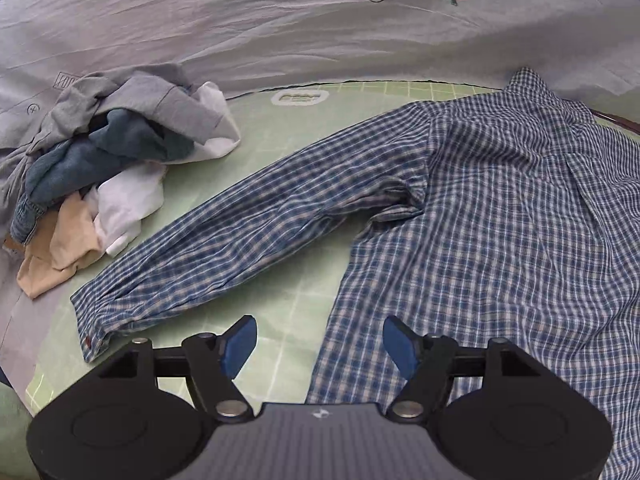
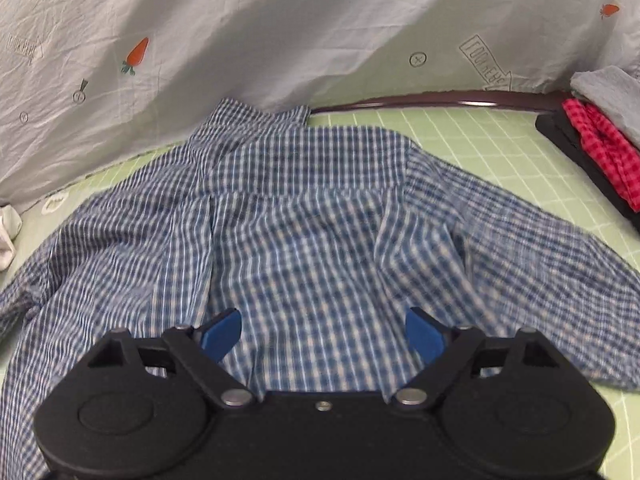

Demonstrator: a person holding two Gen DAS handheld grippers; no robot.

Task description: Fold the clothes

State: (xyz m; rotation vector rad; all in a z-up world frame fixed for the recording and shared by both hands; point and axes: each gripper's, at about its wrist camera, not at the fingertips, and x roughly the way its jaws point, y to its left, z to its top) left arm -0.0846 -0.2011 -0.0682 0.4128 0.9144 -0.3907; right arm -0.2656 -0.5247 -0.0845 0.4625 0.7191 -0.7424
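We see the blue plaid shirt spread flat on the green grid mat, its collar toward the far edge of the mat, where the draped grey sheet rises behind it. One long sleeve stretches out from the shoulder toward the mat's left edge, cuff lying flat near the front. In the right wrist view the other sleeve angles out toward the right edge.

Our left gripper hangs over the gap between the sleeve and the shirt's side hem, its blue pads spread wide and holding nothing. Our right gripper sits low over the shirt's body, pads equally wide apart with plaid cloth showing between them; whether they touch the cloth we cannot tell, but nothing is pinched.

At the mat's far left corner lies a rumpled pile of clothes: grey, denim blue, white and tan pieces heaped together. At the right edge a red checked garment and a grey one rest stacked on a black tray. The sheet carries printed carrots and small circled crosses.
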